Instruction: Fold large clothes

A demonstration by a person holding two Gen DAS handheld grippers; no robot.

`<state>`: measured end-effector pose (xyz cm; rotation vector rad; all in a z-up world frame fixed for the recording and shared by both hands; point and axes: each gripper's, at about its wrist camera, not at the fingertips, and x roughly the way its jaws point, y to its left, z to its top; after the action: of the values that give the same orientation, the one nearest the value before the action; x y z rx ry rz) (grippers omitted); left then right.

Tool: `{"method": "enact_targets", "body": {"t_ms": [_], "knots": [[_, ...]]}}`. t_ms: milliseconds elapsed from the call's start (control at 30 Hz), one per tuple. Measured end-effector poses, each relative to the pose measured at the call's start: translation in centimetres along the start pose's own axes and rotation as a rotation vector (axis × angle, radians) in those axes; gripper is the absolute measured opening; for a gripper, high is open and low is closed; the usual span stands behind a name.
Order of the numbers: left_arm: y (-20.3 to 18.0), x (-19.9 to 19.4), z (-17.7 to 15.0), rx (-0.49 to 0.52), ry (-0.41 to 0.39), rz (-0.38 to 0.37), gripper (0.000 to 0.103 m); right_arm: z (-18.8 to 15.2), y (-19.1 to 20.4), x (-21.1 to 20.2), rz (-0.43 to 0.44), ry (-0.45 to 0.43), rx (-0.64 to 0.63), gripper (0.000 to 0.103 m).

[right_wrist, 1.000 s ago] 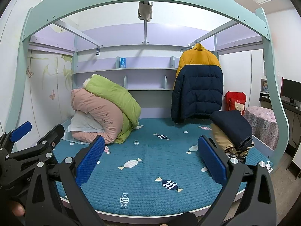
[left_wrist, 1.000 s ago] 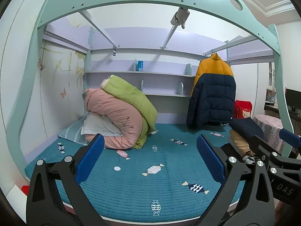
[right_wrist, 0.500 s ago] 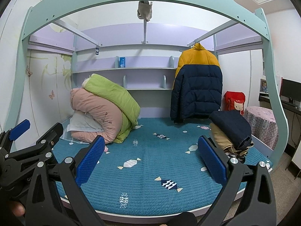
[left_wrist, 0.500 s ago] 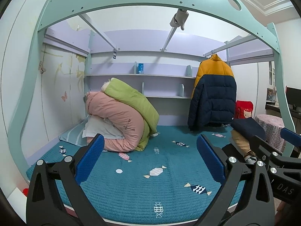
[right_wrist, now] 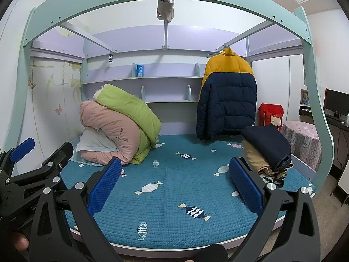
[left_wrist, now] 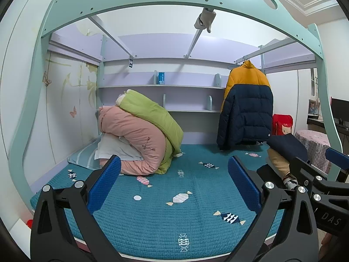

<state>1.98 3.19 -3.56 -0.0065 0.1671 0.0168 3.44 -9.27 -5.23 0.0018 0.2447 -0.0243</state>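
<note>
Both grippers – left gripper [left_wrist: 174,181] and right gripper [right_wrist: 175,181] – hang spread wide and empty above the teal mattress [right_wrist: 174,196]; the yellow-navy puffer jacket [right_wrist: 226,96] hangs on the rail well beyond the fingers, untouched

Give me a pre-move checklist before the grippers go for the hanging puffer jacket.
1. Left gripper open with nothing held: ok.
2. Right gripper open with nothing held: ok.
3. Puffer jacket in view, hanging at the back right over the bed: ok.
4. Bare stretch of the teal mattress in front for laying it flat: ok.
5. Folded clothes pile on the right edge sits near the jacket's path: not ok, keep wide of it.
6. How the jacket's hanger is hooked on the rail: cannot tell.
</note>
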Motion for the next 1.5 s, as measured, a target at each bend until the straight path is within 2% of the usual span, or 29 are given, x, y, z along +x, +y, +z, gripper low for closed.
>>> {"method": "enact_targets", "body": {"t_ms": [1500], "knots": [[0.60, 0.66, -0.24, 0.002, 0.009, -0.021, 0.098, -0.01, -0.40, 0.07, 0.000, 0.004, -0.001, 0.096]]}}
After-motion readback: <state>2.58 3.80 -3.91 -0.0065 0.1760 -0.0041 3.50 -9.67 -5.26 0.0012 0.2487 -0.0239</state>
